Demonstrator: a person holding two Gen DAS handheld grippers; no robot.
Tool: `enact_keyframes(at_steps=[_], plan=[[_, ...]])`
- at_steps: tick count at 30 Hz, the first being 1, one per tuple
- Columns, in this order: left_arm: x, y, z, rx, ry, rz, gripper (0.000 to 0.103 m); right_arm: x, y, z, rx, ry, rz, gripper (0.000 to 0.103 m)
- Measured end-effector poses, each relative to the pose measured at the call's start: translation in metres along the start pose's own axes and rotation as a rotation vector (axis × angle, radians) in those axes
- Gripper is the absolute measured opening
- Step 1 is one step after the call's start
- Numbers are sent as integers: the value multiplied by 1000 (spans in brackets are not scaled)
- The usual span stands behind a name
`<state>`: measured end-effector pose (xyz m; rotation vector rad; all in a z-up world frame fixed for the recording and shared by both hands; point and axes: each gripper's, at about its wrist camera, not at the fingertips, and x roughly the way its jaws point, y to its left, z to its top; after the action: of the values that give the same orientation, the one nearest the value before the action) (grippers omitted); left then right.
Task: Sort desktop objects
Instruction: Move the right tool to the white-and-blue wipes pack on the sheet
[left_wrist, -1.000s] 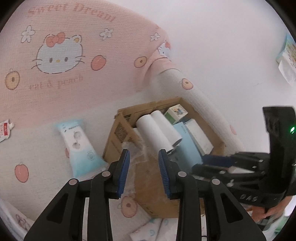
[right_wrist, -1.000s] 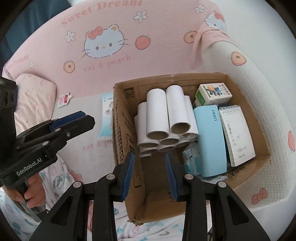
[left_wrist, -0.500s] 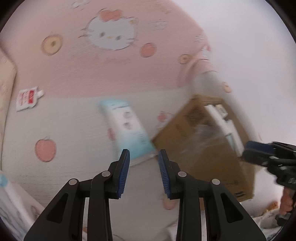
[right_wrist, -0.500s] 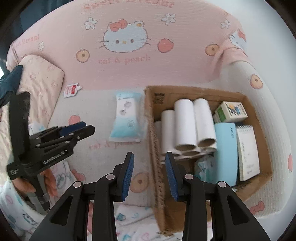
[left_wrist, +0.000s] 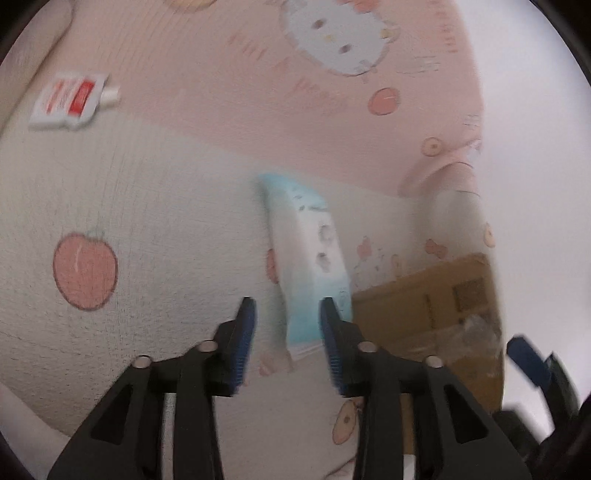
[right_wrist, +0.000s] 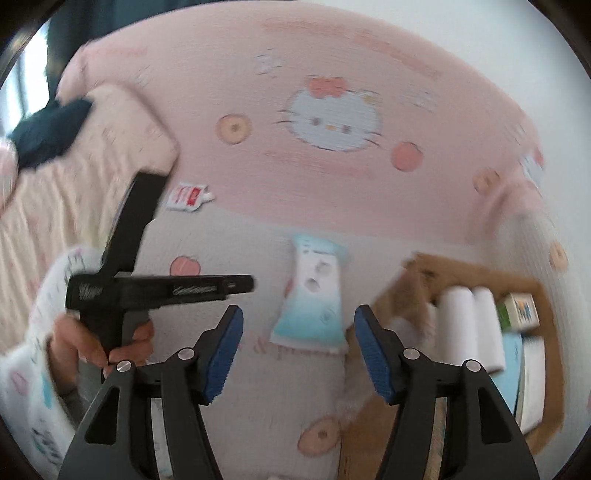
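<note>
Looking across the pink cat-print blanket from its left side, we see a small red-and-white sachet lying flat, well to the left of the blue-and-white packet, our landmark. Nearer us and left of the packet, a hand carries the left gripper; its jaws are opening, with nothing pressed between them, and in its own view the packet's lower end shows in the gap, lying on the blanket. The packet lies flat, its long side running away from us. The right gripper hovers over the packet's near end, its jaws also opening and empty. Just right of the packet stands the cardboard box, holding white rolls, a small green-and-white carton, and a pale blue item beside a notebook at its right, both blurred.
</note>
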<state>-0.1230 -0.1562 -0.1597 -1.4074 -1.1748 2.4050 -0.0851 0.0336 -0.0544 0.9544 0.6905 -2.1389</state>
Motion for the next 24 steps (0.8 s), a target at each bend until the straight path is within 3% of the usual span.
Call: enact_keyframes(at_steps=[4,9,13,18,24], plan=[[4,26,6,-163,36,-102,55,35,21,-5,-82,40,-53,60],[0,42,14,-267,-19,-158,56,71,34,-11,-123,69,-69,60],[8,53,20,-342,2,-193,57,99,32,-8,-101,104,-75,60],[15,55,31,-356,3,-160,57,124,17,6,-33,125,-45,60],[39,50,49,-321,27,-148,57,156,0,22,22,188,-71,60]])
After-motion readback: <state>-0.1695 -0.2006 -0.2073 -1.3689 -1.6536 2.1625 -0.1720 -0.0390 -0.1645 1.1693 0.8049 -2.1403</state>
